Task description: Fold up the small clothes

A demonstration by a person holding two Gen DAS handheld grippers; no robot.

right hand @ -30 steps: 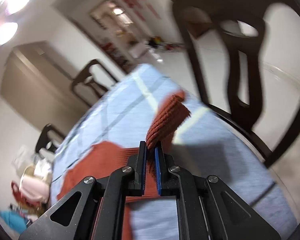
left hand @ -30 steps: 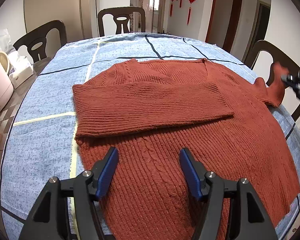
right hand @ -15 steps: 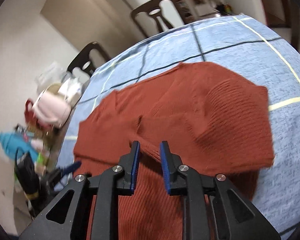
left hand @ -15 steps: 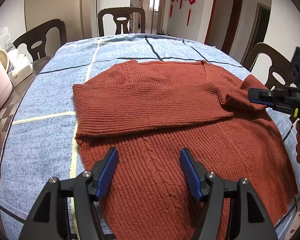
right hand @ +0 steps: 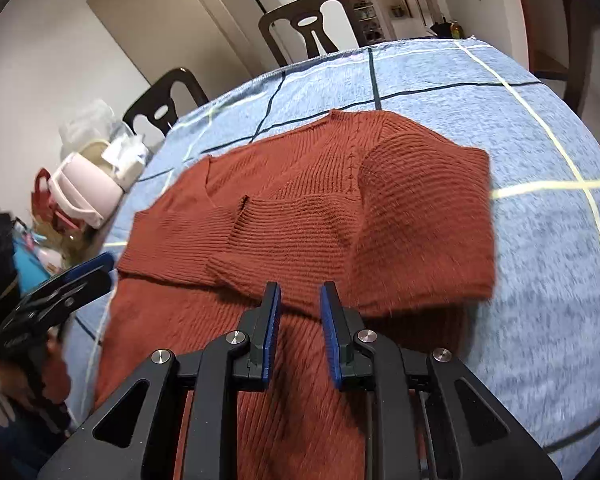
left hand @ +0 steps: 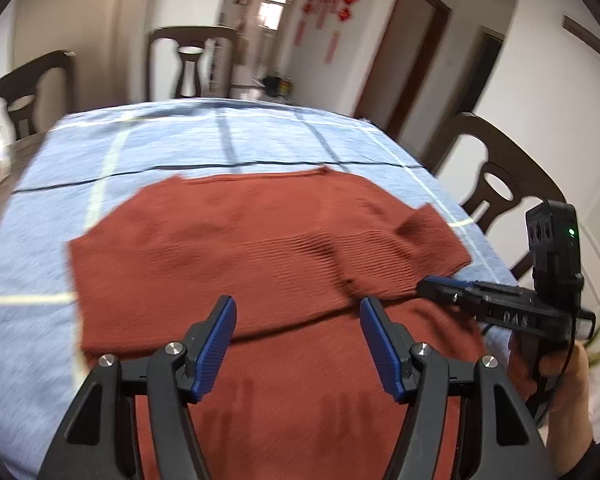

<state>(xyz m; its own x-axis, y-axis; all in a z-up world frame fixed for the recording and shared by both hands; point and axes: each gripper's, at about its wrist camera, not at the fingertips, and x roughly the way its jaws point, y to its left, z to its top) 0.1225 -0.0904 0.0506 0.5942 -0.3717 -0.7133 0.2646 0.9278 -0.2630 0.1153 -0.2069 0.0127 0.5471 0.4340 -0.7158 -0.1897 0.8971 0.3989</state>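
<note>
A rust-red knit sweater (left hand: 236, 240) lies flat on the blue checked tablecloth (left hand: 180, 140), both sleeves folded across its chest. My left gripper (left hand: 296, 316) is open and empty, hovering over the sweater's lower body. My right gripper (right hand: 298, 308) is partly open and empty, just above the edge of the folded right sleeve (right hand: 420, 216). The right gripper (left hand: 440, 286) also shows in the left wrist view at the sweater's right side. The left gripper (right hand: 84, 272) shows at the left of the right wrist view.
Dark wooden chairs (left hand: 496, 184) stand around the table. A pink appliance (right hand: 84, 192), plastic bags and clutter sit off the table's left side (right hand: 24, 248). Bare tablecloth (right hand: 540, 160) lies to the right of the sweater.
My right gripper carried the right sleeve across the chest, let it go and opened. The sleeve now lies folded over. My left gripper moved forward and turned slightly right, still open.
</note>
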